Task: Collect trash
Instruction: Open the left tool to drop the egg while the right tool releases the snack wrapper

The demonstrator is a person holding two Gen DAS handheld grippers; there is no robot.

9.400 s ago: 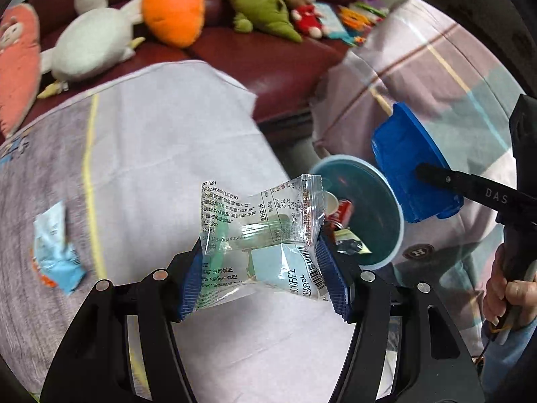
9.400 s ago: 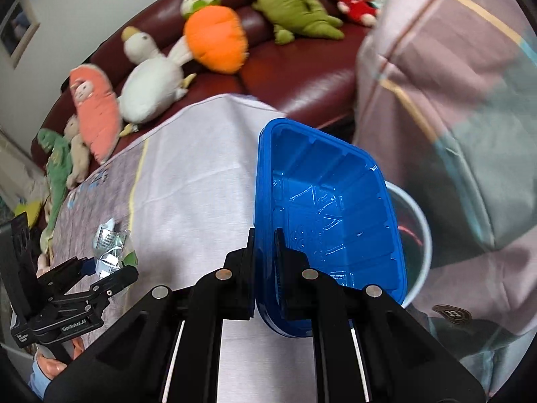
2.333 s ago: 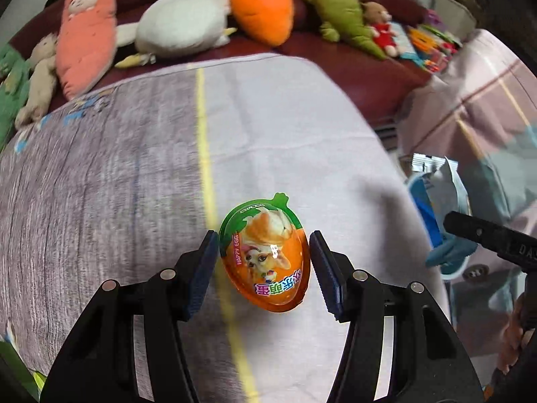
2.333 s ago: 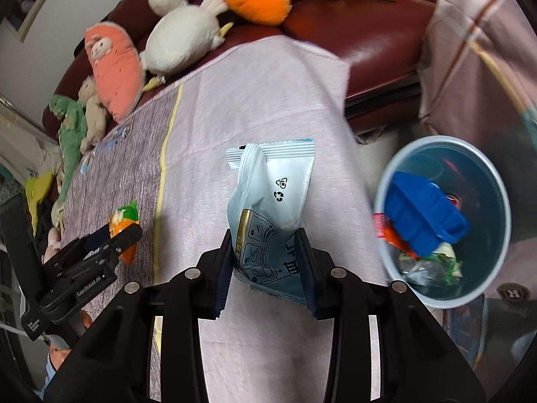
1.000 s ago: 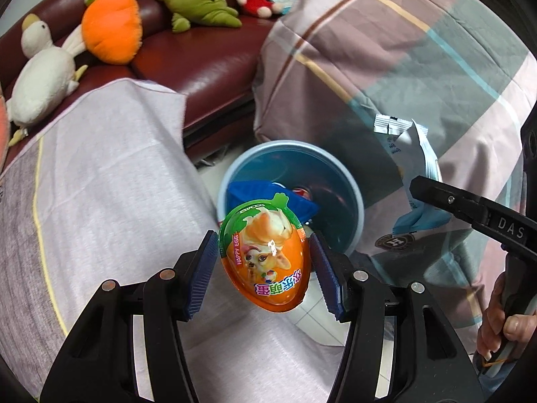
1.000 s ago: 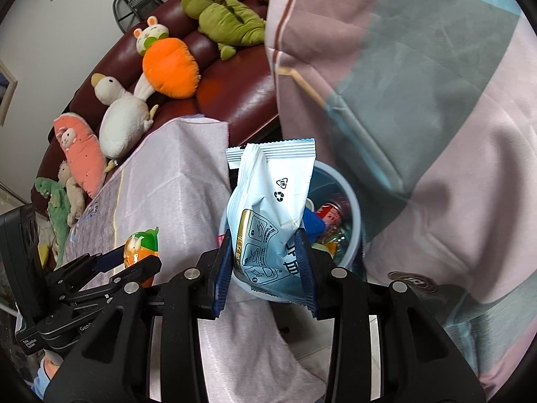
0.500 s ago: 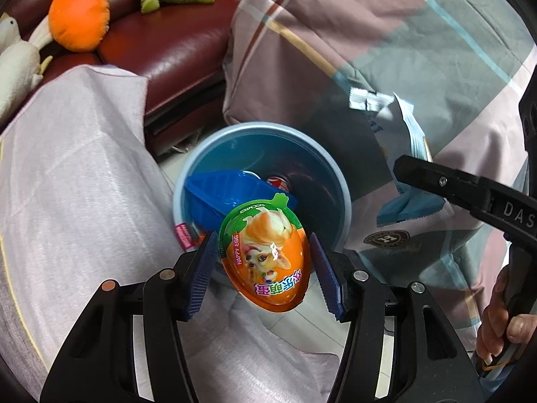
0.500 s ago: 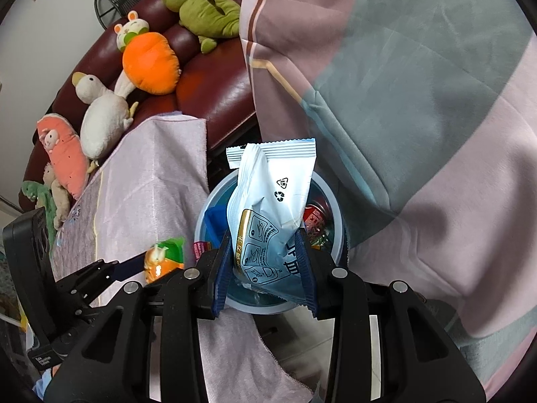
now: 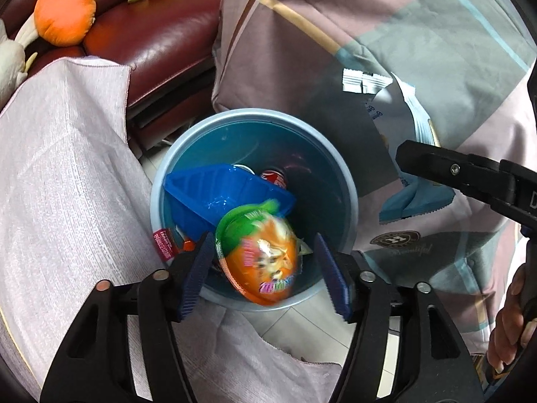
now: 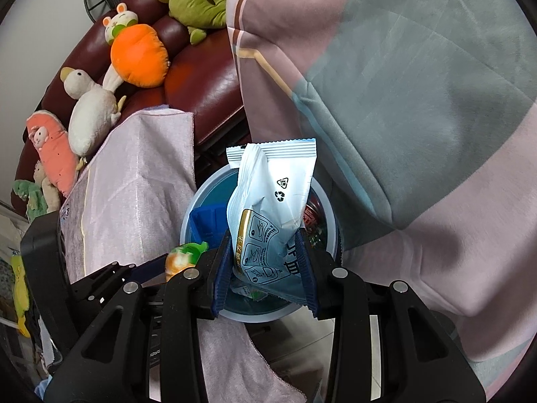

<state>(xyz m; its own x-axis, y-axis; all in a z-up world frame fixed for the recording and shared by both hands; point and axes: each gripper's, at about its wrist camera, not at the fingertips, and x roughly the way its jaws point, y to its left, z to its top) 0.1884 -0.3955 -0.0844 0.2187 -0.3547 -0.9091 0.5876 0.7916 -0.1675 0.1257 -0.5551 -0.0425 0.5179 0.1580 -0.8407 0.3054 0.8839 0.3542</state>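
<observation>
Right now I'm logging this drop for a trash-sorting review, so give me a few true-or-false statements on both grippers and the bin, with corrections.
1. The left gripper is clamped tight on the orange egg-shaped pack. False: its jaws stand apart, and the blurred pack sits loose between them, over the bin.
2. The right gripper holds a pale blue snack bag. True.
3. The blue bin has nothing in it. False: a blue plastic tray and other wrappers lie inside.
4. The snack bag is above the bin's opening. True.
5. The bin stands on the maroon sofa. False: it stands on the floor, between the cloth-covered table and the striped blanket.
</observation>
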